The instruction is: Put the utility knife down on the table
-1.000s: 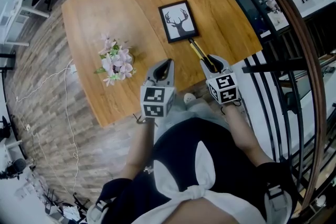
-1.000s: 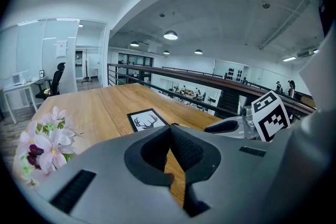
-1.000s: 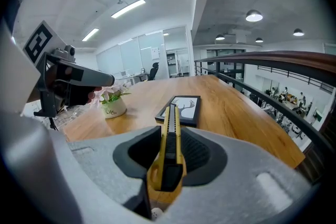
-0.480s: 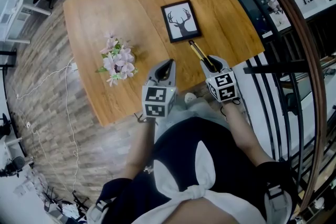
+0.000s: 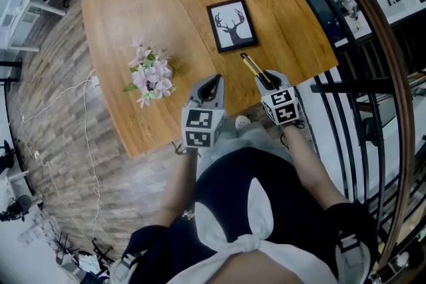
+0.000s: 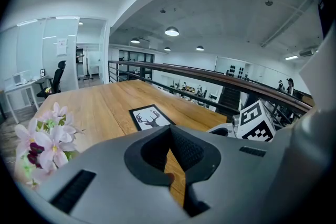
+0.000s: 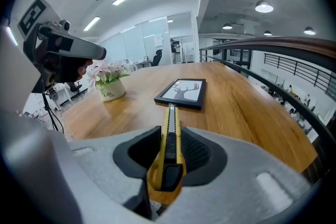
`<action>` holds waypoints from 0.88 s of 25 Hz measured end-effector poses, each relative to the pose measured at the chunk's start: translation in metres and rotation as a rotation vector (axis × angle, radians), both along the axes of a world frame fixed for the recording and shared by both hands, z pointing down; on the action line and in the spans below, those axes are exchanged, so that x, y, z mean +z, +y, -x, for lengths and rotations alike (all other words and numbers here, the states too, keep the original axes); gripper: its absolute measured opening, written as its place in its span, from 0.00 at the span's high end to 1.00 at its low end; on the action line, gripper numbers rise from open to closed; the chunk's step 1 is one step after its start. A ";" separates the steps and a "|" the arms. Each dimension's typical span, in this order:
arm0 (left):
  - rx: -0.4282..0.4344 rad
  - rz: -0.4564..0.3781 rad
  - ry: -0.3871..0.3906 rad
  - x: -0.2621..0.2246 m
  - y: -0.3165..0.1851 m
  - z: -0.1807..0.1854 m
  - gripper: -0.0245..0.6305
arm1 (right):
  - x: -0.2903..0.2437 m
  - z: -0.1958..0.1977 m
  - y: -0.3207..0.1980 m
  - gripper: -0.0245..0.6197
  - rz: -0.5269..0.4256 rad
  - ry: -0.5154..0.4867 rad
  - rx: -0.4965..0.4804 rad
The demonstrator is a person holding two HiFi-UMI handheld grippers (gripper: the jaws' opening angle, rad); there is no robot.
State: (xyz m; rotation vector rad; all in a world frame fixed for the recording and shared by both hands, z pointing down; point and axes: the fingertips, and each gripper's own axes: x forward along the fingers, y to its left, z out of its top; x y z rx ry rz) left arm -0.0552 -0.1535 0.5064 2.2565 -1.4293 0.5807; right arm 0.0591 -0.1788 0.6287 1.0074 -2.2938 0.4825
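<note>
A yellow utility knife with a black slider is clamped lengthwise between the jaws of my right gripper, which is shut on it. The knife's tip points at a framed deer picture. In the head view the knife sticks out ahead of the right gripper over the wooden table, near its front right edge; whether it touches the wood is unclear. My left gripper hovers at the table's front edge, jaws shut and empty.
A small pot of pink flowers stands left of the left gripper. The deer picture lies flat just beyond the knife. A dark railing runs along the table's right side. A person's lap is below the grippers.
My right gripper has sunk slightly toward the table with the knife still in it. The left gripper has kept still.
</note>
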 end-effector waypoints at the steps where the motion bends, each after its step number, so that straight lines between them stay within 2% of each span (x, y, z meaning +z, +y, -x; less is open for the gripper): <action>1: 0.003 0.002 -0.002 0.001 0.000 0.000 0.94 | 0.003 0.000 0.000 0.79 0.005 0.005 -0.003; 22: 0.028 0.029 0.007 0.011 -0.006 -0.009 0.94 | 0.035 0.001 0.001 0.78 0.064 0.049 -0.044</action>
